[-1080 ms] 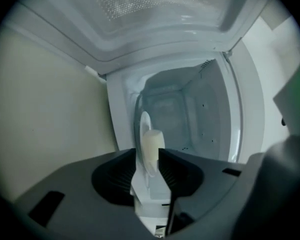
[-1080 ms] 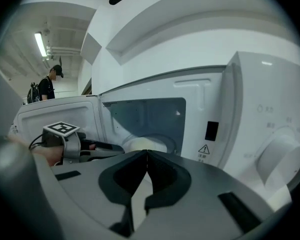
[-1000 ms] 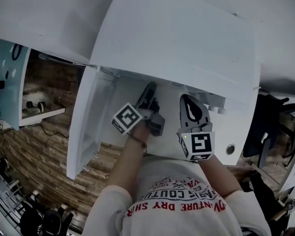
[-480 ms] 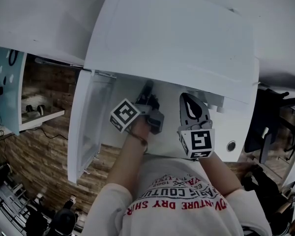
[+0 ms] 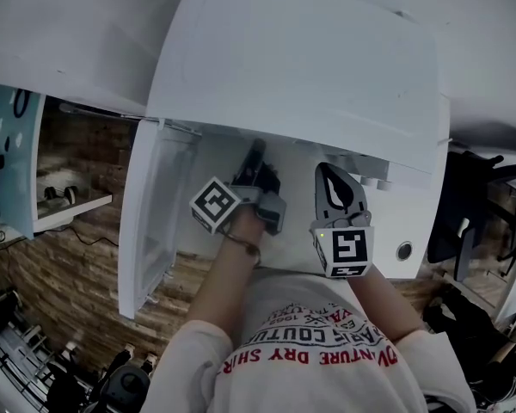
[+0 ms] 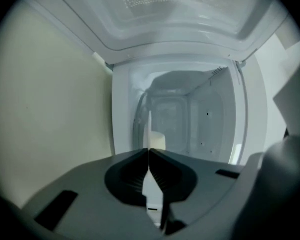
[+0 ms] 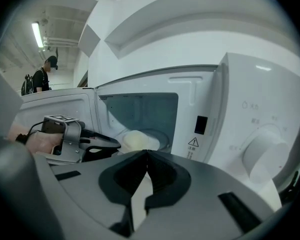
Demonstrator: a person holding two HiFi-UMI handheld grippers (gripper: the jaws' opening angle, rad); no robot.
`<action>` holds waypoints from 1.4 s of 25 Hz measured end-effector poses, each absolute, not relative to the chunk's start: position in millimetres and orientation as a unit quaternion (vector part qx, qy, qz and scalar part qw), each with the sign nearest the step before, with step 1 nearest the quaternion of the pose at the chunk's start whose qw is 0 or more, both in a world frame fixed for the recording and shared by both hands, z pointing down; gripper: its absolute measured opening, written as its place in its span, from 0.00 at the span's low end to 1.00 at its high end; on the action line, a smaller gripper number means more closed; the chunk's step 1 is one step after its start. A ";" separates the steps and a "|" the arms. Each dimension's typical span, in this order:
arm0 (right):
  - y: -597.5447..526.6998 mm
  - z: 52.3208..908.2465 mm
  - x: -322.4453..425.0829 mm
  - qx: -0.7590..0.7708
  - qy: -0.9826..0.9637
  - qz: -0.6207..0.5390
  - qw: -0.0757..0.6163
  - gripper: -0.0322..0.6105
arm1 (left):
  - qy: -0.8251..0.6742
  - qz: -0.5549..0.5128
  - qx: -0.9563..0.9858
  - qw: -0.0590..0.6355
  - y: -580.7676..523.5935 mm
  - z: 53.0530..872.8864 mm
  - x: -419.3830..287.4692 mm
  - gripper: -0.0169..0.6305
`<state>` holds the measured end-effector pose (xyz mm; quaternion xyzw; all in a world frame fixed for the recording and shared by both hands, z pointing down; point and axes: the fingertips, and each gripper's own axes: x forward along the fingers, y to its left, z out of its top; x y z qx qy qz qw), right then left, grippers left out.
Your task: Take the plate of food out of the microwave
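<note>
A white microwave (image 5: 310, 58) stands with its door (image 5: 155, 222) swung open to the left. Inside lies a white plate (image 7: 162, 143) with a pale mound of food (image 7: 135, 140). My left gripper (image 5: 256, 157) reaches into the cavity. Its jaws are shut on the plate's thin rim (image 6: 149, 126), seen edge-on, with the food (image 6: 158, 140) just beyond. My right gripper (image 5: 328, 170) hovers outside, in front of the opening, shut with nothing between its fingers. From its own view the left gripper (image 7: 115, 145) sits at the plate's left side.
The control panel with a round dial (image 7: 262, 151) is right of the cavity. The open door blocks the left side. A brick-patterned floor (image 5: 86, 299) lies below. A person (image 7: 40, 76) stands far off at the left.
The left gripper has shifted slightly left and a little deeper into the cavity. The right gripper has barely moved.
</note>
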<state>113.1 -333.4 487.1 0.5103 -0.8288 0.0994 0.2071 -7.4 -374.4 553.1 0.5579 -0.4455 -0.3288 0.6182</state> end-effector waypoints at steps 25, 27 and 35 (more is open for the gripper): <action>-276.9 447.2 116.5 0.577 -0.796 0.099 0.155 0.07 | -0.354 -0.334 0.621 0.614 -250.2 473.2 -22.0 0.05; -269.3 442.8 115.7 0.584 -0.792 0.096 0.148 0.07 | -0.349 -0.330 0.626 0.615 -238.4 468.5 -25.0 0.05; -240.3 422.5 104.6 0.604 -0.783 0.088 0.117 0.07 | -0.318 -0.330 0.658 0.597 -213.6 427.8 -39.0 0.05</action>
